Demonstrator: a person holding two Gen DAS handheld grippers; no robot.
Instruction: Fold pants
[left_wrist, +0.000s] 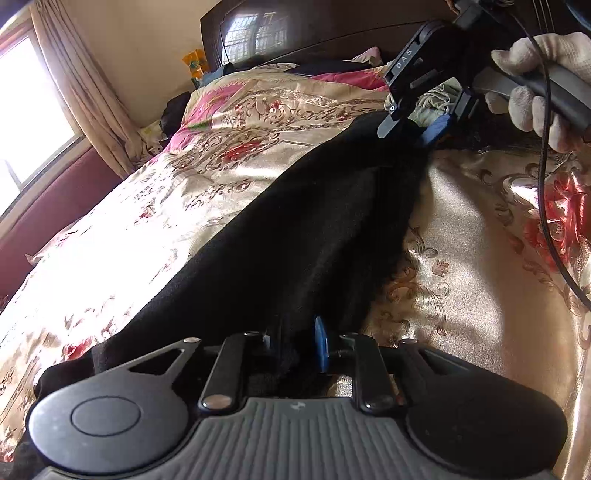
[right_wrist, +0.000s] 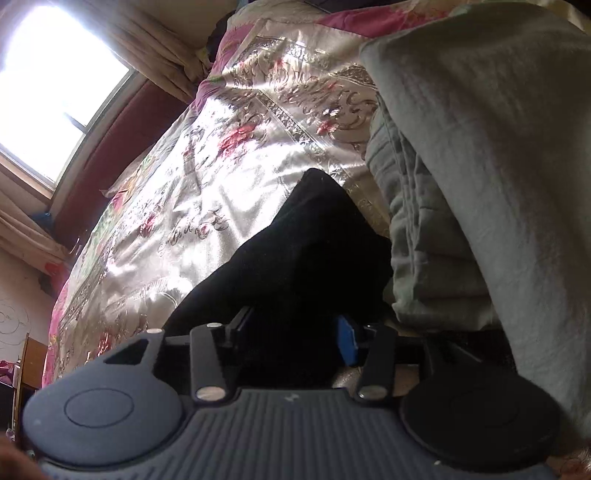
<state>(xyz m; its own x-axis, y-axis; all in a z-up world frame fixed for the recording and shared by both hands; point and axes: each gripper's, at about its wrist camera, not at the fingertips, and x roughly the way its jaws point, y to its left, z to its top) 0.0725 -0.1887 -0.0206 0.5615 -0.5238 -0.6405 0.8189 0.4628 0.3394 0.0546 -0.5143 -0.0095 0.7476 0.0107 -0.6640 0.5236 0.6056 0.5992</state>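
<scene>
Black pants (left_wrist: 295, 229) lie in a long band across a shiny floral bedspread (left_wrist: 166, 192). At the near end my left gripper (left_wrist: 297, 343) is shut on the cloth, which is bunched between its black finger and blue pad. At the far end my right gripper (left_wrist: 406, 134), held by a gloved hand (left_wrist: 535, 74), straddles the other end. In the right wrist view the pants (right_wrist: 314, 240) fill the wide gap of the right gripper (right_wrist: 293, 332). Its jaws stand apart and I see no pinch on the cloth.
A stack of folded grey-green clothes (right_wrist: 461, 184) rises just right of the pants. A dark headboard (left_wrist: 314, 26) and bedding close the far end. Window and curtain (left_wrist: 85, 92) are at the left. A black cable (left_wrist: 543, 184) hangs by the gloved hand.
</scene>
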